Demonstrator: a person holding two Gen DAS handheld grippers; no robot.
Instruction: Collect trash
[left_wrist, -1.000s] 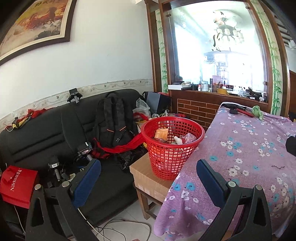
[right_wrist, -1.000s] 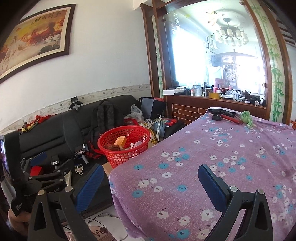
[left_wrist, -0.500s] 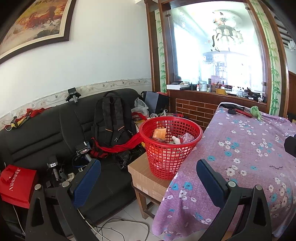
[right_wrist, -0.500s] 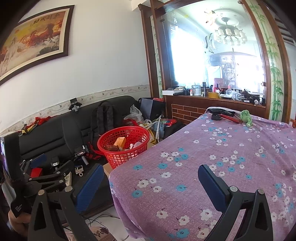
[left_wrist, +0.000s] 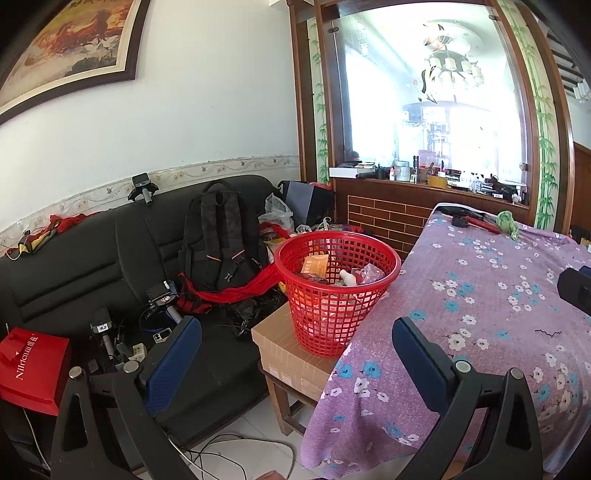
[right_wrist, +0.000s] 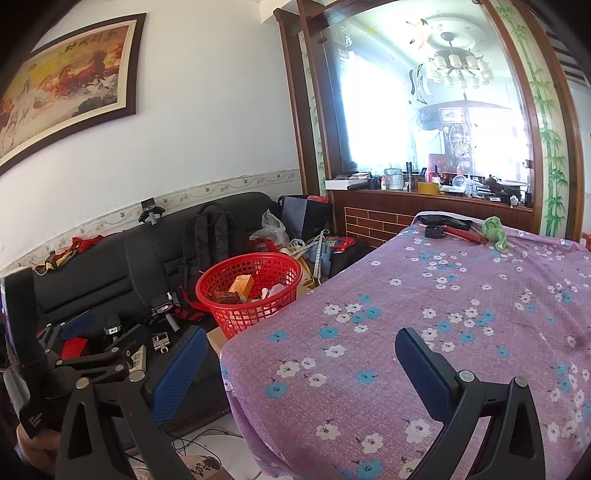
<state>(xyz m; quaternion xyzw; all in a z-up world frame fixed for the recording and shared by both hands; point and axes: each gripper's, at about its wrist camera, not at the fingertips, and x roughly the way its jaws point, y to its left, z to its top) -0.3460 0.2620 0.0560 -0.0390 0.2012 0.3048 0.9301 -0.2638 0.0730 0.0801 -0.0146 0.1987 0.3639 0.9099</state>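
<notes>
A red mesh basket (left_wrist: 337, 295) stands on a cardboard box (left_wrist: 291, 350) beside the table. It holds an orange packet, a white bottle and clear wrappers. It also shows in the right wrist view (right_wrist: 249, 291). My left gripper (left_wrist: 295, 358) is open and empty, held back from the basket. My right gripper (right_wrist: 301, 369) is open and empty above the table's near corner. The left gripper also shows at the left edge of the right wrist view (right_wrist: 74, 332).
The table wears a purple flowered cloth (right_wrist: 443, 332); a green cloth (right_wrist: 495, 230) and red-handled tools (right_wrist: 461, 232) lie at its far end. A black sofa (left_wrist: 92, 266) holds a backpack (left_wrist: 221, 240), camera gear and a red bag (left_wrist: 33, 369). Cables lie on the floor.
Both views have drifted slightly back and left; the basket sits a little lower and smaller in the left wrist view. Both grippers stay open and empty.
</notes>
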